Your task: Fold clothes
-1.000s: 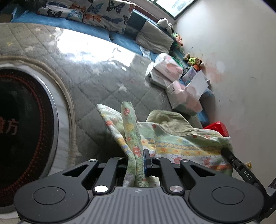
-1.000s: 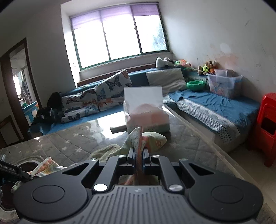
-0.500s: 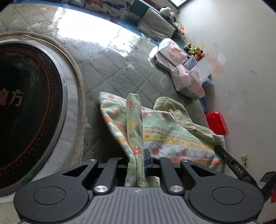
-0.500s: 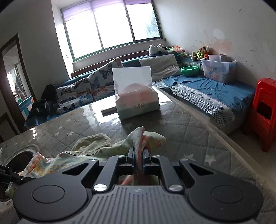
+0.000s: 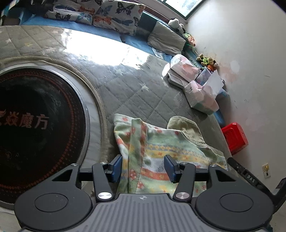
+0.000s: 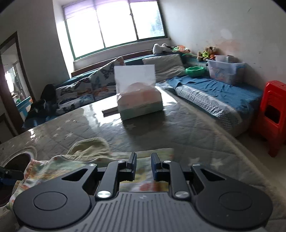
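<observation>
The left gripper point(image 5: 143, 166) hangs over the near edge of the table point(image 5: 125, 85), jaws opening, its blue pads point(image 5: 116, 167) standing well apart. A raised fold of the garment point(image 5: 160, 146) runs up between them, but neither pad presses on it, so the cloth lies loose. The garment is a pale green piece with orange flowers and a yellow patterned band, spread flat on the quilted grey cover near the table's near edge, just right of the round black hotplate point(image 5: 35, 128) set into the table's middle. A plain olive hood or collar point(image 5: 185, 126) sticks out at its far side.

The right gripper point(image 6: 143, 166) also points down over the garment point(image 6: 89, 155), at its right-hand end. Its jaws are opening too, with a narrow gap between the pads point(image 6: 155, 167); no cloth is pinched there, and the fabric lies flat on the table beneath them. Part of this gripper shows as a black arm point(image 5: 250, 178) at the right edge of the left view.

Further along the table, toward its far right side, sits a tissue pack point(image 6: 139, 101) with a white sheet standing up out of it; a flat box point(image 5: 176, 80) lies just behind it. Beyond the table's right edge stands a red stool point(image 6: 273, 116), beside a low bench with a blue cover point(image 6: 223, 89). Butterfly cushions point(image 5: 107, 14) line the far bench under the window point(image 6: 114, 23)
</observation>
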Demonstrator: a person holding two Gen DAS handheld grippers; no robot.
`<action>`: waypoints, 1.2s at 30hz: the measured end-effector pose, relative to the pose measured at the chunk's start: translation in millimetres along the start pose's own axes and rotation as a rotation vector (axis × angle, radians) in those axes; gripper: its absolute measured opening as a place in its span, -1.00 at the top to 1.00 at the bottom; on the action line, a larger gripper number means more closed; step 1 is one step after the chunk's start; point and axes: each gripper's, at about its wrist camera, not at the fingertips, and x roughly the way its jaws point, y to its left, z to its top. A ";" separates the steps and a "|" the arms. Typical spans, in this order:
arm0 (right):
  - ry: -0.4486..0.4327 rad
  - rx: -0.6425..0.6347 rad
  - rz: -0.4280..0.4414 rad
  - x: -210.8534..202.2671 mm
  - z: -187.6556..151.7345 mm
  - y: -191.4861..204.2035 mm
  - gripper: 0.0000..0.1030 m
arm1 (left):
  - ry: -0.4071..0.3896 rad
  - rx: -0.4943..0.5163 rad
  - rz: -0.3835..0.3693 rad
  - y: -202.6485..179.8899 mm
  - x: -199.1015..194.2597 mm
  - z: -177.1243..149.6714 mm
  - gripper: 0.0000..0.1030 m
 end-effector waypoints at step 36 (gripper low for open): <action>0.087 -0.147 0.158 34.4 0.8 76.9 0.61 | -0.024 -0.006 0.037 8.9 9.7 14.0 -0.06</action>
